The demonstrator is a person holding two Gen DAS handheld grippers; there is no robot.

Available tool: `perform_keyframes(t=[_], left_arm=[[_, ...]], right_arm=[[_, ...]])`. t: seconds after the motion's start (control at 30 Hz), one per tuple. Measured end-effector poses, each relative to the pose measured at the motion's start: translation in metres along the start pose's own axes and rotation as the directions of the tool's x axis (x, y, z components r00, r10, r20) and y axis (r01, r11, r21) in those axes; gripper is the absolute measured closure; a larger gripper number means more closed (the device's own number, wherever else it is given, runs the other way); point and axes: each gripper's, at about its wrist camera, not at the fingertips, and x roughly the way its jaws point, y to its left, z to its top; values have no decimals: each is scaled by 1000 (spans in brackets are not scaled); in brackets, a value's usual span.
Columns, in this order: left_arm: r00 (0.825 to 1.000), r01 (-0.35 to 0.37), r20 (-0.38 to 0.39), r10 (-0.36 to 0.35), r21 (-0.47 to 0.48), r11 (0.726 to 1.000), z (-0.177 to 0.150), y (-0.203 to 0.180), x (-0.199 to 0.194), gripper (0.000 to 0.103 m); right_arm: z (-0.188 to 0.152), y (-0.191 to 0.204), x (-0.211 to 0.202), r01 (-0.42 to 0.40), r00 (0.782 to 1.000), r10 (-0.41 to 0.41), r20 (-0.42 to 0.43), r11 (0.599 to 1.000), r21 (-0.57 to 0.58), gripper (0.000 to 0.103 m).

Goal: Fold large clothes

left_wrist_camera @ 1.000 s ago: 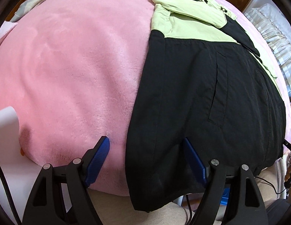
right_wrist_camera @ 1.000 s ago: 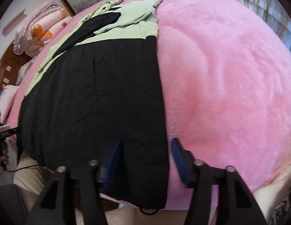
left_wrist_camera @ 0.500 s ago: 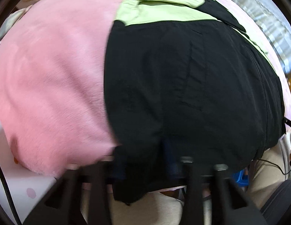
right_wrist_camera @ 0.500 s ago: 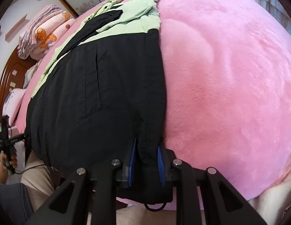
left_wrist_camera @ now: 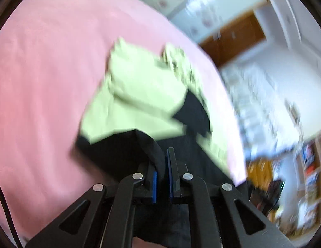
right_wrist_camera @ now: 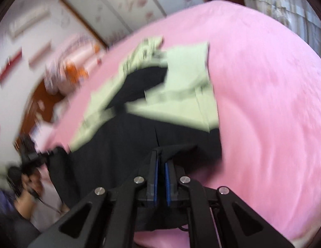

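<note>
I had the left gripper (left_wrist_camera: 162,166) and right gripper (right_wrist_camera: 161,166) both clamped on the hem of the black-and-pale-green nylon jacket (left_wrist_camera: 139,95), which lay along the pink plush bed cover (left_wrist_camera: 46,72)'s near edge. I judged level, matched hands would fold it straight.

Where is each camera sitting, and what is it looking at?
Left wrist: on the left gripper, facing forward-down at the black-and-green jacket it pinches.
Right wrist: on the right gripper, pinching the jacket's hem; the person's other hand shows.
Both share the jacket and fluffy pink blanket.
</note>
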Motion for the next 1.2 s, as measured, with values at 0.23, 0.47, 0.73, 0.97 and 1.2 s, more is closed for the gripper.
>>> perform_keyframes(t=[0.23,0.47,0.73,0.97,1.2], left_arm=[[992,-117,26,124,-195,974,78,41,52,91],[981,-193,-44,188,-222,956,92,50,93,48],[977,-211,-37,210,-45,976,106,35,95,43],[943,-252,-104,315,392,885,73,-4,91,43],[886,-292,-114,450,618,730,46,-9,106,43]], right_arm=[[82,-33,56,8,998,-22,64,976,217,96],[92,-56,95,72,997,-72,-10,953,294,56],[100,-42,80,144,989,-146,23,988,58,46],[67,10,96,274,949,-314,-17,853,-444,46],[55,20,120,320,913,-406,-25,754,-574,46]])
